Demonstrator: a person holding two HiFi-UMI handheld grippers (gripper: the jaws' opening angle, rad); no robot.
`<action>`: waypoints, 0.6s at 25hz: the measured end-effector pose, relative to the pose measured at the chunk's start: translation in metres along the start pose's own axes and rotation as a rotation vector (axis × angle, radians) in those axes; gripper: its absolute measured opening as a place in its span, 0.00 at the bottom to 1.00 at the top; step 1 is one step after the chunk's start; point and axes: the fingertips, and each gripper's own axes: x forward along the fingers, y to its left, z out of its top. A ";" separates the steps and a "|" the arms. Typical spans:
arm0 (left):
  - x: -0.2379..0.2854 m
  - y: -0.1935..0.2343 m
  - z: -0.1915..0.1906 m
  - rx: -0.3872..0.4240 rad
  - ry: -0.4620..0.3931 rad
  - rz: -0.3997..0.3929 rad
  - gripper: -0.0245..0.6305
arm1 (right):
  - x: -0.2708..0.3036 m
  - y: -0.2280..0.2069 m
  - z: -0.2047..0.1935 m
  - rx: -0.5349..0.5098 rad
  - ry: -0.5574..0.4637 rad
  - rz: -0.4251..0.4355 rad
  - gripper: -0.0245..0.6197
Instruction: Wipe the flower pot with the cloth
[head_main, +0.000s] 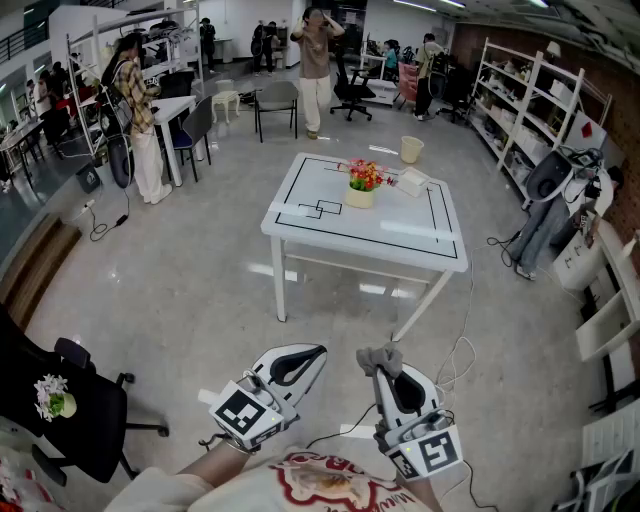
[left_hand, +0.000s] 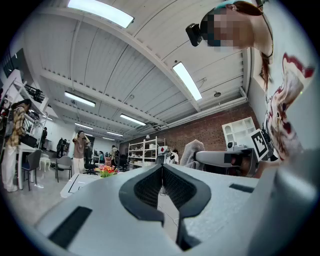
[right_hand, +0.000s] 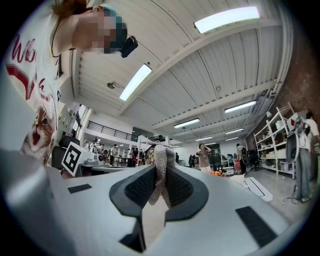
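Overall scene: a large workshop, seen by the head view from above; two hand-held grippers sit side by side at the bottom edge, and a white table (head_main: 330, 236) marked with black lines stands well ahead of them on a glossy floor.
Left gripper (head_main: 312, 352): its jaws are pressed together with nothing between them. It is held roughly level and points toward the table.
Right gripper (head_main: 386, 374): its jaws are closed on the cloth. It is just beside the left gripper and also roughly level.
Cloth (right_hand: 160, 176): grey and knitted, pinched between the right gripper's pads. A bunched fold sticks out past the jaw tips and a short end hangs down inside them.
Flower pot (head_main: 360, 197): a cream pot with red and orange flowers, upright on the far half of the table and well apart from both grippers.
Beside the pot: a white box-like object (head_main: 413, 182) lies on the table just to its right.
Background: a person (head_main: 315, 62) stands beyond the table with both hands raised to the head; a black office chair (head_main: 92, 398) is at the lower left.
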 end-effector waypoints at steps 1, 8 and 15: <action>0.001 -0.003 0.001 -0.001 -0.003 0.000 0.04 | -0.002 -0.001 0.001 -0.002 0.001 0.002 0.11; 0.004 -0.017 0.001 -0.010 -0.009 0.010 0.04 | -0.012 -0.004 0.005 -0.012 0.011 0.017 0.11; 0.006 -0.015 0.003 -0.009 -0.018 0.014 0.04 | -0.010 -0.004 0.005 -0.012 0.014 0.021 0.11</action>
